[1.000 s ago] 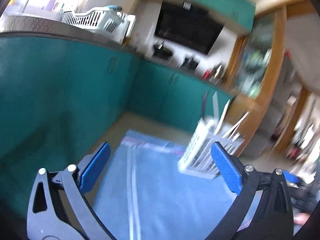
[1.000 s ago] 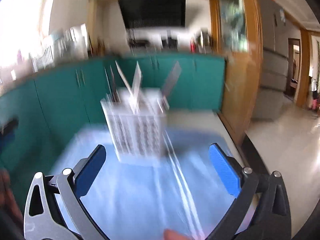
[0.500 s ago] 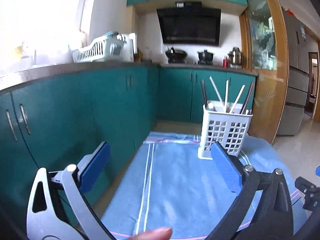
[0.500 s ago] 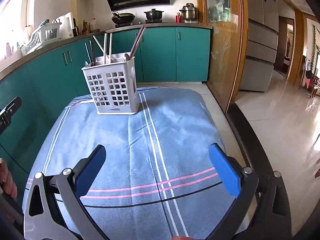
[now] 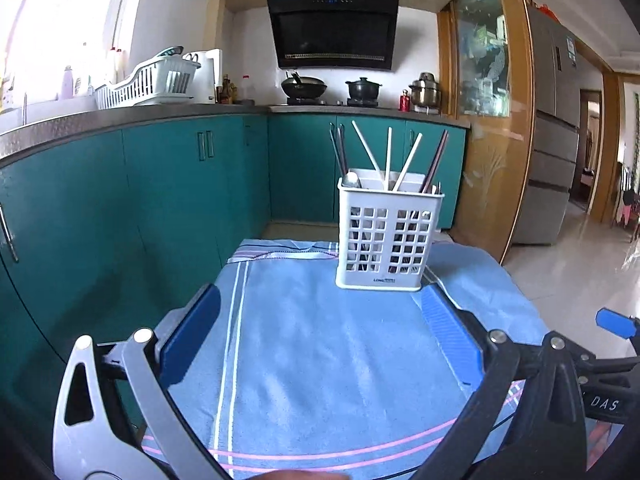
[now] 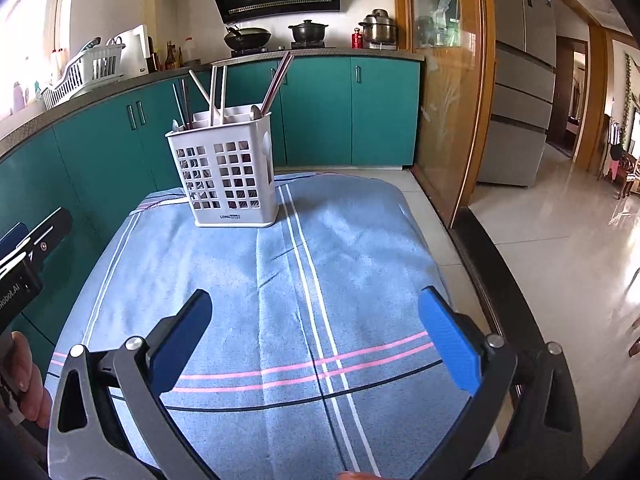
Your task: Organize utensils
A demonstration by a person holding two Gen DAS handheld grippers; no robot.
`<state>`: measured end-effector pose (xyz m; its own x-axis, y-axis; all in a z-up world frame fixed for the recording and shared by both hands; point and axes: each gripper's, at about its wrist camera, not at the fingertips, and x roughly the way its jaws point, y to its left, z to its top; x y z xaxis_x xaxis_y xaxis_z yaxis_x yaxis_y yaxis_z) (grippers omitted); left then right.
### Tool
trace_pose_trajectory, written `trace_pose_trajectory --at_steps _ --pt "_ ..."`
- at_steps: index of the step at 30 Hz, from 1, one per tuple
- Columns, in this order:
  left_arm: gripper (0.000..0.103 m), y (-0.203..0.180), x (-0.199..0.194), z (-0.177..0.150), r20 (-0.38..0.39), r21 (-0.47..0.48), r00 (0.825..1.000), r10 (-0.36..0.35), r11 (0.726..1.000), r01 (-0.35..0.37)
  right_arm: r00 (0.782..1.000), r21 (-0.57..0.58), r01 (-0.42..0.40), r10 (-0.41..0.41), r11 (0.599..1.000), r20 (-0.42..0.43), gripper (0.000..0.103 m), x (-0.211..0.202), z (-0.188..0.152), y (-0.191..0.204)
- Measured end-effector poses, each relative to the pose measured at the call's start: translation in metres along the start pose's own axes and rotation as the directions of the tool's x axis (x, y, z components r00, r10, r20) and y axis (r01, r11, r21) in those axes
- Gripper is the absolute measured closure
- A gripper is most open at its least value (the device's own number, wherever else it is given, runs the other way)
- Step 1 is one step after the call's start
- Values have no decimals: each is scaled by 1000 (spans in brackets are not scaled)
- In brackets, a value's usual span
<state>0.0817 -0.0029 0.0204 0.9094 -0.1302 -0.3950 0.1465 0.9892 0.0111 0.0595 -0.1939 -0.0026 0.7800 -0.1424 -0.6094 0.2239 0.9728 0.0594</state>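
**Both grippers hanging wide over the towel, caddy standing at the far end**

I am watching the white utensil caddy (image 5: 384, 236) and placing everything against it. It is standing upright on the blue striped towel (image 5: 320, 352), toward the towel's far edge, and it is carrying white chopsticks (image 5: 386, 158), dark chopsticks (image 5: 436, 160) and a spoon (image 5: 352, 179), all leaning out above its rim.

I am holding the left gripper (image 5: 320, 332) on the near side of the caddy, above the towel, with its blue pads spread far apart and nothing between them. The caddy is sitting just beyond its right pad, not touching it.

I am holding the right gripper (image 6: 316, 324) well short of the caddy and to the caddy's right, also over the towel, fingers parted wide and gripping nothing.

Behind the caddy, teal cabinets (image 6: 352, 112) are running along the wall, with a wok (image 6: 247, 36) and a pot (image 6: 308, 31) on the counter above.
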Motion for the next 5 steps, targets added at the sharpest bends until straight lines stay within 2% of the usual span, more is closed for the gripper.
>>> trace_pose_trajectory --at_steps 5 --pt "4 2 3 -1 -22 -7 1000 -10 1000 10 1000 6 3 -3 1000 7 3 1 0 0"
